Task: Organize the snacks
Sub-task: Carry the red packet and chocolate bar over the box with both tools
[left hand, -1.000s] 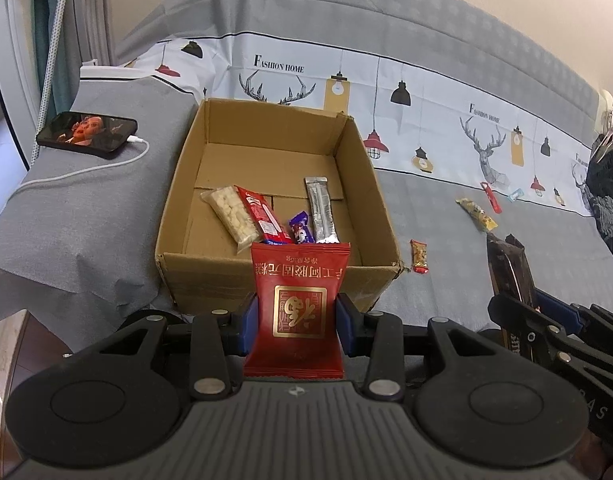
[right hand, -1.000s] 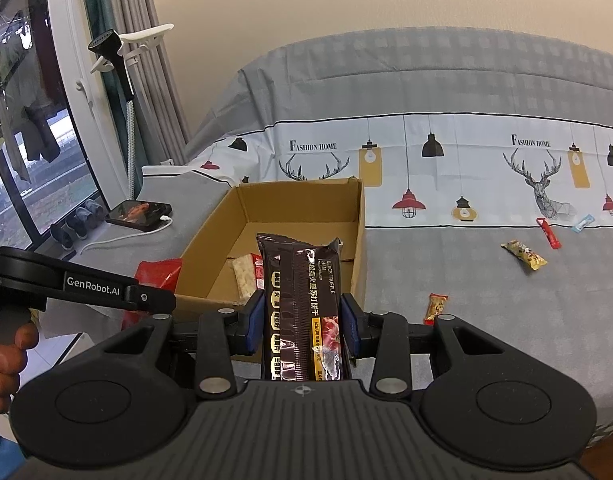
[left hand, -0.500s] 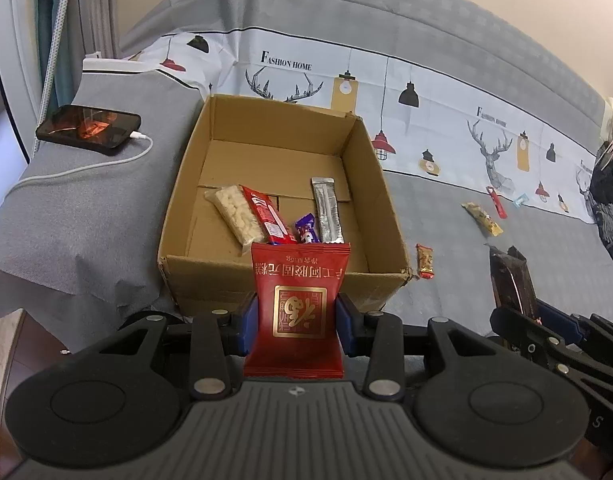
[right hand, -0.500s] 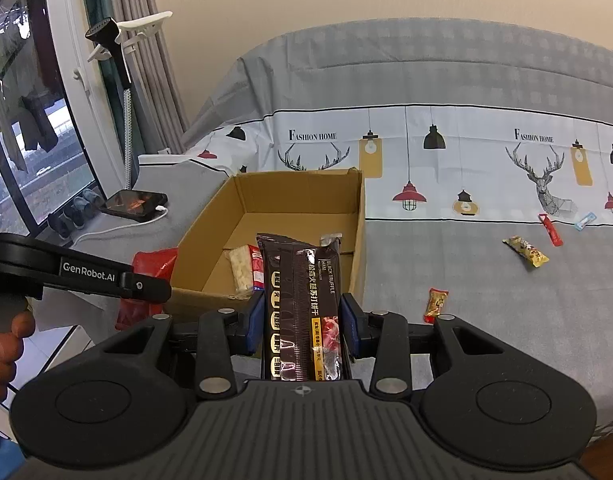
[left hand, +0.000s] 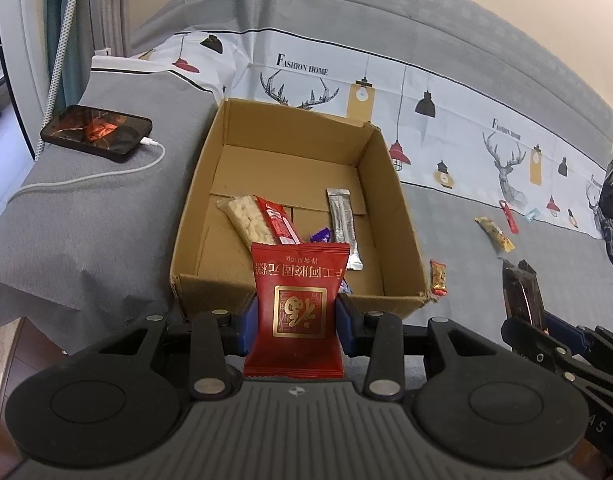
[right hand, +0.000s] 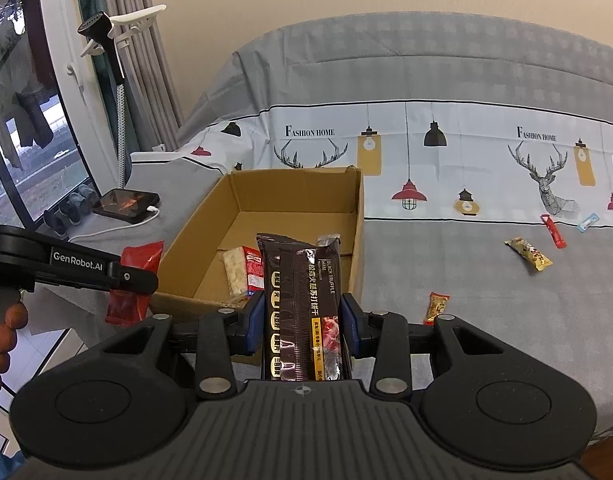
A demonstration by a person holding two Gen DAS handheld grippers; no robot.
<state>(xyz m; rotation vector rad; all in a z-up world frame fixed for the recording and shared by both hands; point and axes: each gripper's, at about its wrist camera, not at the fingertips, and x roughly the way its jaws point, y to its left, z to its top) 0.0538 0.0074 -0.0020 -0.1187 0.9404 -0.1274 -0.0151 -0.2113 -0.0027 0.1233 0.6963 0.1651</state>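
Two grips firm: left gripper [left hand: 297,316] clamps red snack pouch [left hand: 297,309], right gripper [right hand: 302,318] clamps black truffle cracker pack [right hand: 302,308], both short of cardboard box [left hand: 198,196] near wall; early release risks pkts dropping outside.

Both wrist views angled down, close, sharing the cardboard box [left hand: 290,184]

Matt corrugated cardboard box [left hand: 390,184]; glossy red foil snack packet [left hand: 298,304] – shiny brown wrapper [right hand: 302,308]; silvery foil stick [left hand: 343,220]; soft grey printed cloth bedspread [right hand: 466,248] – matt black plastic left gripper [left hand: 298,320]
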